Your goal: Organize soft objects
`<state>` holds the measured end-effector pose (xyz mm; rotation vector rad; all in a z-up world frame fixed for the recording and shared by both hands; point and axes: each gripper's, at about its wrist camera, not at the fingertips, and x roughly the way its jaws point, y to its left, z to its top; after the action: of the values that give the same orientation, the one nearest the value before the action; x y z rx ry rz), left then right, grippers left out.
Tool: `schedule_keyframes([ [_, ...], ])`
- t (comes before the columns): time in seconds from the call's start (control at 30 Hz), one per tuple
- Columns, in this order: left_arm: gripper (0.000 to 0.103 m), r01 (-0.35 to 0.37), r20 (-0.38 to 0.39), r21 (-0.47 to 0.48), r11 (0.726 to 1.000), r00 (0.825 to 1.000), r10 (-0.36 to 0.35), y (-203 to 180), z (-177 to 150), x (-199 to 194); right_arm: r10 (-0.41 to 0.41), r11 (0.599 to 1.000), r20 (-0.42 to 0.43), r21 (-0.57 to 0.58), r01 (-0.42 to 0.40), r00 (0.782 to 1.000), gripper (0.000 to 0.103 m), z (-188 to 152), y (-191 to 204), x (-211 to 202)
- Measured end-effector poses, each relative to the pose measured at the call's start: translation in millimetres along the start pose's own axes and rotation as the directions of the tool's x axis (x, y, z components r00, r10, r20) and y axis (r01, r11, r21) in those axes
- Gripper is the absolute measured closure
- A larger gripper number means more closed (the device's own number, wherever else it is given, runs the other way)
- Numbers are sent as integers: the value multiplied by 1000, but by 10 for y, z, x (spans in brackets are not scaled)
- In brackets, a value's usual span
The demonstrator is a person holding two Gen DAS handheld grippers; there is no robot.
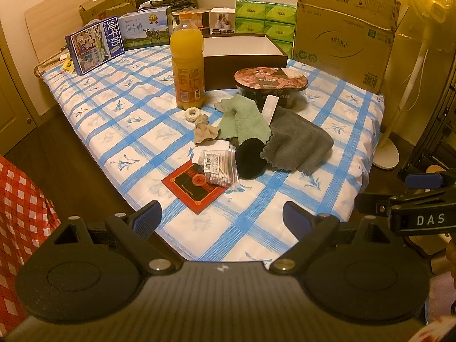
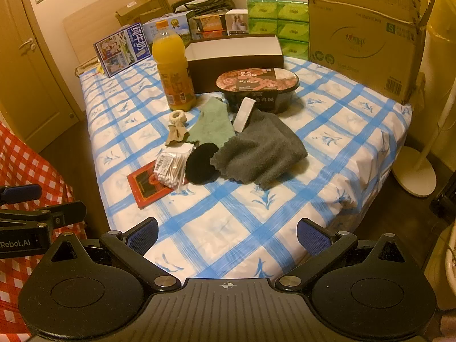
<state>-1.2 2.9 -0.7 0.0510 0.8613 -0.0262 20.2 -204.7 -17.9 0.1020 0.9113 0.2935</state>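
Opening view over a counter (image 1: 119, 131) covered in a blue-checked cloth. The left gripper (image 1: 222, 219) and the right gripper (image 2: 228, 235) both hang above the near edge, tilted downward, each with its jaws spread wide and nothing between them.

The soft things lie together mid-counter, ahead of both grippers and well apart from them: a grey cloth (image 2: 262, 154), a green cloth (image 2: 212, 125) partly under it, a round black pad (image 2: 203, 164) touching the grey cloth's near-left edge, a small beige rag (image 2: 176, 135) and a cream hair tie (image 2: 178, 116) just beside a juice bottle (image 2: 172, 68).

An open box (image 2: 236, 57) stands behind the cluster, probably the place for them.

The grey cloth's long axis runs diagonally, from far left to near right. In the right wrist view it sits right of centre, so the right gripper is judged the nearer; the rag and hair tie favour the left.
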Motion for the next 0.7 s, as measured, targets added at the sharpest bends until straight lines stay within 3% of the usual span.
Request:
schedule_keyframes([
  [0.7,12,1,1,-1,1000,1000,-1,-13,29,-10,-4,1000,4,-1,4,1000,0,19,-6,-12],
])
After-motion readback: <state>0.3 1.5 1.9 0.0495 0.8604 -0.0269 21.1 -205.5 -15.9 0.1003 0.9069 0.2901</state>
